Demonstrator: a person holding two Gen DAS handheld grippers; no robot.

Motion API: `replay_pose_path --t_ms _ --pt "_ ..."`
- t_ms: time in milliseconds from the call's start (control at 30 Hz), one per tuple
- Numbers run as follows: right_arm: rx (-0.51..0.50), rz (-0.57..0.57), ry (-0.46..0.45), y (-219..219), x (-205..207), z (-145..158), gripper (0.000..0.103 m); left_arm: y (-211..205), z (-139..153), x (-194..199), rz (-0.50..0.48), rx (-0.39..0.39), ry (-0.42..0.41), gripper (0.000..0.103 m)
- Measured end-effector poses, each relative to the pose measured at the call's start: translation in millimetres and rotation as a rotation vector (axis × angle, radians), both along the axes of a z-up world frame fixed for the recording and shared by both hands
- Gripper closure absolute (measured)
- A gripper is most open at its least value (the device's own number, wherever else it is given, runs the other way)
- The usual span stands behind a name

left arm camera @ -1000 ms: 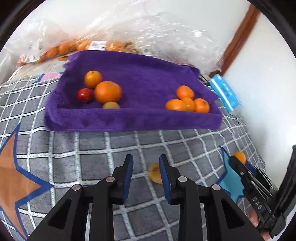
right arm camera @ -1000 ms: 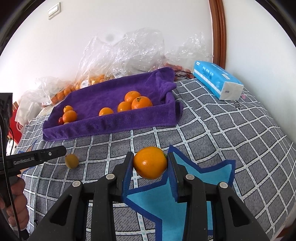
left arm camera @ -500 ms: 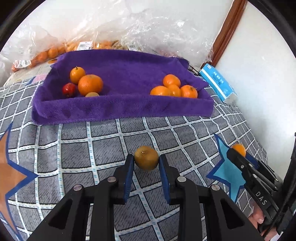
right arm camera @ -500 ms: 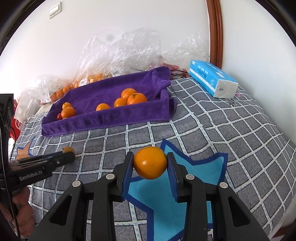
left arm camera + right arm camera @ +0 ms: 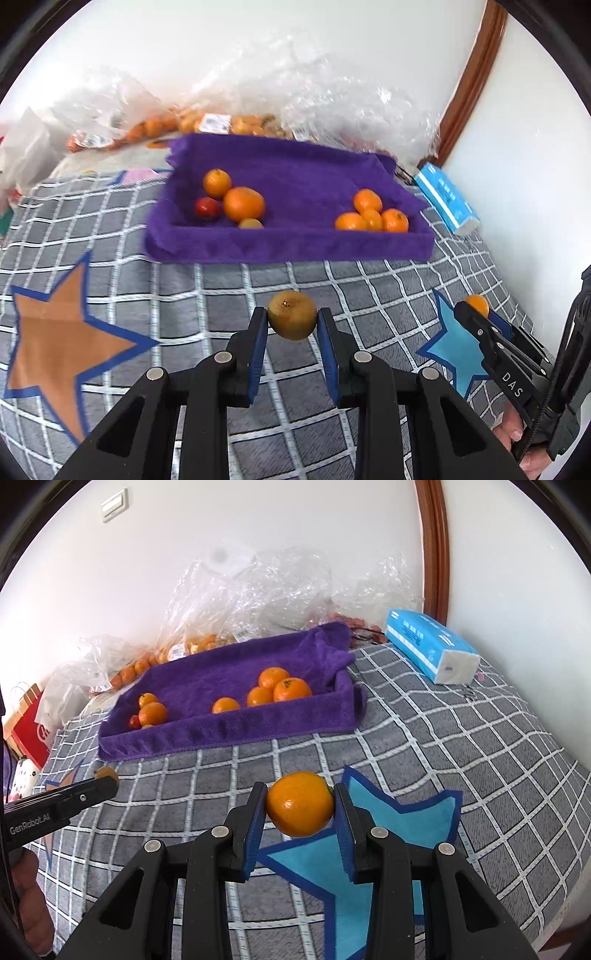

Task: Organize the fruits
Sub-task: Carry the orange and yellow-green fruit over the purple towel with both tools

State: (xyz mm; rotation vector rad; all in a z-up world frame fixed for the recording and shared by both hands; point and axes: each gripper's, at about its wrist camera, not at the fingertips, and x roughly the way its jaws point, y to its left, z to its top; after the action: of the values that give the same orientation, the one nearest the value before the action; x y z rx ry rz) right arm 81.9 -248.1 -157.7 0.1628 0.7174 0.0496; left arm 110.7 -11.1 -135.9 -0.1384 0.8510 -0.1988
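My left gripper (image 5: 291, 325) is shut on a small brownish-yellow fruit (image 5: 291, 319) and holds it above the grey checked bedcover. My right gripper (image 5: 300, 808) is shut on an orange (image 5: 299, 804) above a blue star patch. A purple towel-lined tray (image 5: 288, 251) lies farther back. It holds an orange (image 5: 243, 204), a small orange, a red fruit (image 5: 207, 207) and a brownish fruit at its left, and several oranges (image 5: 371, 218) at its right. The tray also shows in the right wrist view (image 5: 229, 731).
Clear plastic bags with more oranges (image 5: 229, 123) lie against the wall behind the tray. A blue tissue pack (image 5: 430, 650) lies at the right near the brown door frame. A red paper bag (image 5: 31, 720) stands at the far left. An orange star patch (image 5: 62, 343) marks the cover.
My left gripper moved onto the brownish fruit on the cover, closed on it and lifted it. My right gripper kept holding the orange and barely moved.
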Motion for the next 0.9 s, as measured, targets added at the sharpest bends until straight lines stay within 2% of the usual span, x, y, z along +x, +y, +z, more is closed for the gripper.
replay_pose_path --t_ms 400,900 --pt "-0.044 0.010 -0.033 24 1 41 0.067 15 37 -8 0.019 -0.022 -0.062 0.077" --pt "-0.032 0.020 -0.113 31 26 91 0.067 20 84 5 0.027 -0.040 -0.152 0.077"
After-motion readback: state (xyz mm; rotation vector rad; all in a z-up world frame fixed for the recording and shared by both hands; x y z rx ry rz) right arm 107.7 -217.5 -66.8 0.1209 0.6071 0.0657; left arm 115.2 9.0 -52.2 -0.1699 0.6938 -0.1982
